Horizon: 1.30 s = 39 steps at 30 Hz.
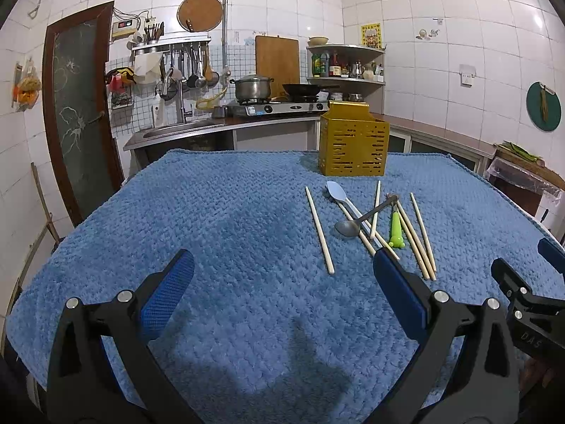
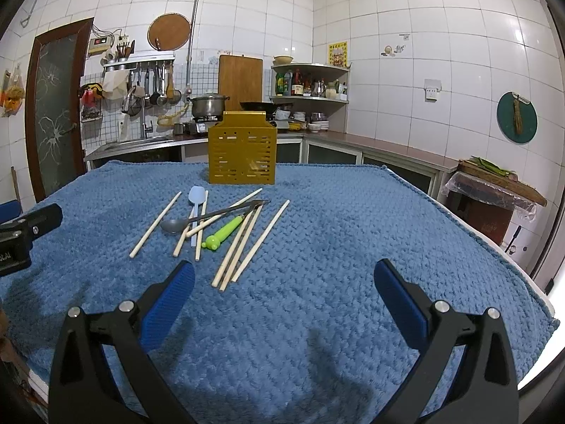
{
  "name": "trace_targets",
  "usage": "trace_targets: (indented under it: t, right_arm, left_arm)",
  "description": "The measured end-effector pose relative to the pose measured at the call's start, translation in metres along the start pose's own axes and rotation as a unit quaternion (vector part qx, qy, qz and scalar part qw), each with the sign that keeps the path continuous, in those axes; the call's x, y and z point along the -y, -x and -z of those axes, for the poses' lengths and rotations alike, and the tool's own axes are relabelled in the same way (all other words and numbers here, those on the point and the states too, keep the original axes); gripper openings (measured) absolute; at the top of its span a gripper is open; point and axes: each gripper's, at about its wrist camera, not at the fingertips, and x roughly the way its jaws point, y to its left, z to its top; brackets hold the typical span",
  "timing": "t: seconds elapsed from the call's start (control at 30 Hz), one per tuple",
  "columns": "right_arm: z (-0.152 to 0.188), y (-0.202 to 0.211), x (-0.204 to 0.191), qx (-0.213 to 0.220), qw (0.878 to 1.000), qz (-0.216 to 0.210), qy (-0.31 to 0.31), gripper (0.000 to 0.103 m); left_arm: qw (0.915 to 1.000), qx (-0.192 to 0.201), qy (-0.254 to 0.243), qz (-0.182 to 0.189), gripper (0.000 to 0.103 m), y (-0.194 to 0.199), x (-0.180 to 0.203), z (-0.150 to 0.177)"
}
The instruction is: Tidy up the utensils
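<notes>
**Utensils loose on the blanket, both grippers wide and empty**

The left hand-held gripper (image 1: 282, 265) hovers over the near part of the desk with its blue-padded fingers spread wide apart and nothing between them. The right hand-held gripper (image 2: 284, 272) is the same: fingers far apart, empty, above the blue blanket (image 2: 335, 229) that covers the desk.

The utensils lie in a loose heap in the middle of the desk, toward its far edge. A yellow slotted holder (image 2: 242, 152) stands upright at the far edge, just behind them. In the heap, a metal spoon (image 2: 212, 219) rests across a pale blue plastic spoon (image 2: 195, 205), with a green-handled utensil (image 2: 222, 233) beside them and wooden chopsticks (image 2: 259, 240) fanned around; one chopstick (image 2: 155, 224) lies apart on the left side.

The left wrist view places the heap to the right, and its right finger covers the near ends of some chopsticks; the black frame of the other gripper shows at that picture's right edge. The right wrist view places the heap left of centre, with every near end visible, and shows part of the left gripper at its left edge. Only the right view shows pale marks through the holder's slots; what they are cannot be told.
</notes>
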Motion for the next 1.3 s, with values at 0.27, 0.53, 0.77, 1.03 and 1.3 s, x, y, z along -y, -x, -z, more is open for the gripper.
trace_targets:
  t: [0.27,0.53,0.77,1.03,1.3]
  right_arm:
    - [-0.0014,0.0018,0.0010,0.001,1.000,0.000,0.000,0.099]
    - [-0.0014,0.0030,0.0011,0.002,1.000,-0.001,0.000,0.099]
    - [-0.0020,0.0049,0.0016,0.003,1.000,-0.001,-0.002,0.099]
    - [-0.0031,0.0068,0.0023,0.006,1.000,-0.002,-0.001,0.099]
    - [-0.0039,0.0080,0.0028,0.009,1.000,-0.002,-0.001,0.099]
  left_arm:
    - [1.0000,0.001,0.000,0.000,0.098,0.0006,0.0001,0.0005]
    - [1.0000,0.001,-0.001,-0.001,0.098,0.0007,0.0005,0.0003]
    - [1.0000,0.001,0.000,-0.001,0.098,0.0007,0.0005,0.0002]
    - [1.0000,0.002,-0.002,-0.002,0.098,0.0013,0.0019,-0.0005]
    - [1.0000,0.005,-0.001,0.000,0.098,0.0040,0.0021,-0.0042]
